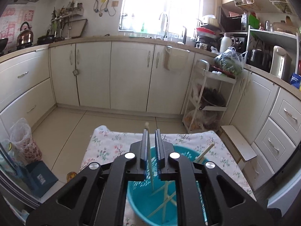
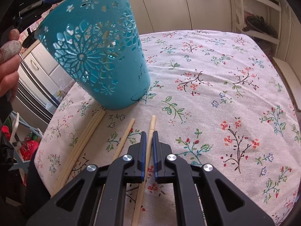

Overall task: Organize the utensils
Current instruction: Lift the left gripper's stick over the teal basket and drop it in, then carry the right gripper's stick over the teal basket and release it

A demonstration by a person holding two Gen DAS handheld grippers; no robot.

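The left tool [image 1: 151, 137] is holding one chopstick [image 1: 150, 169] loosely above the teal basket [image 2: 97, 56]; it could slip crooked. The right tool [image 2: 148, 139] is straddling another chopstick [image 2: 148, 150] lying on the bench [image 2: 225, 75], not clenched.

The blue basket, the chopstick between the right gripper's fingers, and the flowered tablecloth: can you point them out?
blue basket [image 2: 97, 56]: right wrist view, patterned side wall.
chopstick [image 2: 150, 137]: right wrist view, shaft ahead of the fingers.
flowered tablecloth [image 2: 216, 79]: right wrist view, bare patch.

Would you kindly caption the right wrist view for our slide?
Right gripper fingers straddle a chopstick on the floral cloth, beside the teal basket.
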